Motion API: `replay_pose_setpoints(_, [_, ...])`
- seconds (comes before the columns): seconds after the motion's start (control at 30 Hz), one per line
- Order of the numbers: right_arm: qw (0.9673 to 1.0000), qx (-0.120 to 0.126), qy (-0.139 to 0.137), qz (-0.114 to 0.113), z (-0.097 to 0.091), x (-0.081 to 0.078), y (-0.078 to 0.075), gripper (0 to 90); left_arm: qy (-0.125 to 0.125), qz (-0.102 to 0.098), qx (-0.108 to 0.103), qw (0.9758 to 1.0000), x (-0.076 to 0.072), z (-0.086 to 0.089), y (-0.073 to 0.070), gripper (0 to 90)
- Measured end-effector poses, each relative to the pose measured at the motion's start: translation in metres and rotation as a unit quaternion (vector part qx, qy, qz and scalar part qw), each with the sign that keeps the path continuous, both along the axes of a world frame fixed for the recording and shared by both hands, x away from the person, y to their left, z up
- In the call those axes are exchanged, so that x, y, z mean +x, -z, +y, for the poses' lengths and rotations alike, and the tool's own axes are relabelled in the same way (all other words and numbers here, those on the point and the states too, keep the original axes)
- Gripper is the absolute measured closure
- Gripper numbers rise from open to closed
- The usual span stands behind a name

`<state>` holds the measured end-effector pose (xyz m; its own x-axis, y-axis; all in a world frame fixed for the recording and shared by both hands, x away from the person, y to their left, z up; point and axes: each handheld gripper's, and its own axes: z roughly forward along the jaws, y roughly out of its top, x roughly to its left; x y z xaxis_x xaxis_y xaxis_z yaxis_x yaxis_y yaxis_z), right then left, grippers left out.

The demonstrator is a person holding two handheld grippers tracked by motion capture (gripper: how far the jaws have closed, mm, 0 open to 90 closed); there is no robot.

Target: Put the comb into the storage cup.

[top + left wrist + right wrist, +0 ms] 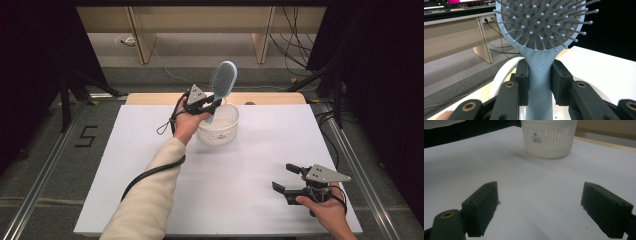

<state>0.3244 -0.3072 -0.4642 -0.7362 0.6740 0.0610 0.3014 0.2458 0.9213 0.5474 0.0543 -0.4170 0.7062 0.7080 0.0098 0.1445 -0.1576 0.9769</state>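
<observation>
High view: the left gripper is seen upper centre of the frame, jaws clamped on the handle of a pale blue hairbrush, held upright with the head tilted up and right, over the near-left rim of a white slotted basket that stands on the white table; the lower end of the handle is seen dipping inside the rim, contact with the basket cannot be told; the right gripper is seen lower right, low over the table, jaws apart, nothing between them, well apart from the basket. Left gripper view: the hairbrush fills upper centre, bristle face toward the camera, ball-tipped pins over a grey cushion; the neck is pinched flat between both pads, just below the head; the basket rim is seen curving behind at centre left. Right gripper view: both jaws are seen wide apart at the bottom corners, bare table between; the basket stands top centre with a barcode label on its wall. Judgement: the brush is likely light, stiff plastic, smooth and a bit slippery; the narrow neck is the best hold, as taken; the pins are soft and should not be gripped; the light basket may slide if knocked
</observation>
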Motion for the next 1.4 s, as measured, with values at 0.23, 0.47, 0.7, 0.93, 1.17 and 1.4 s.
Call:
replay_pose_setpoints(0.23, [1.0,0.0,0.0,0.0,0.0,-0.0001,-0.0001,15.4,0.001,0.001,0.001,1.0,-0.0001,-0.0002,0.0015,69.6])
replay_pose_setpoints(0.47, [1.0,0.0,0.0,0.0,0.0,0.0,0.0,15.4,0.001,0.003,0.002,1.0,0.0003,-0.0002,0.003,69.6])
replay_pose_setpoints(0.7, [1.0,0.002,0.001,0.0,0.0,-0.0001,-0.0001,15.4,0.002,0.003,0.003,1.0,0.0005,0.0,0.0028,69.6])
replay_pose_setpoints(0.93, [1.0,0.001,0.0,0.0,0.0,-0.0002,-0.0001,15.4,0.002,0.005,0.003,1.0,0.0008,0.0005,0.0036,69.5])
replay_pose_setpoints(1.17, [1.0,0.001,0.0,0.0,0.0,-0.0001,0.0,15.4,0.002,0.006,0.005,1.0,0.0011,0.001,0.005,69.6])
replay_pose_setpoints(1.4, [1.0,0.002,0.001,0.0,0.0001,-0.0003,-0.0002,15.4,0.0,0.007,0.007,1.0,0.0008,0.0014,0.0066,69.6])
